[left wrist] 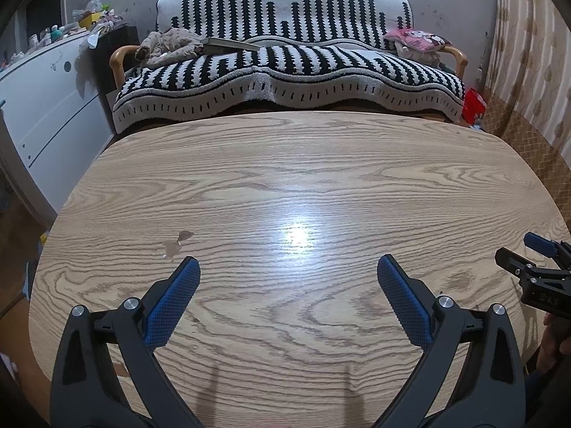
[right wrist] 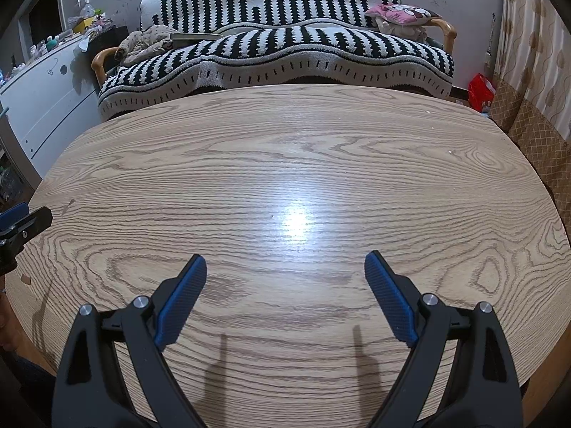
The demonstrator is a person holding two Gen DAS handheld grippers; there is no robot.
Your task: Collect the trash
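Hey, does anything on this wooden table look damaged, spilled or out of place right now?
Yes: the table has a small brownish blotch, like a stain or chipped veneer, just ahead of the open left claw. It breaks the wood grain. Nothing else lies on it; the right claw is open too.

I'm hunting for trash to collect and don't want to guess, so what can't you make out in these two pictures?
- Floor under the table: hidden by the tabletop, both views.
- Clutter on the white dresser: too small and warped at the fisheye edge to tell trash from keepsakes.
- Red bag by the curtain: partly cut off by the table edge; contents unseen.
- Near table edge: covered by the open left tongs and right tongs.
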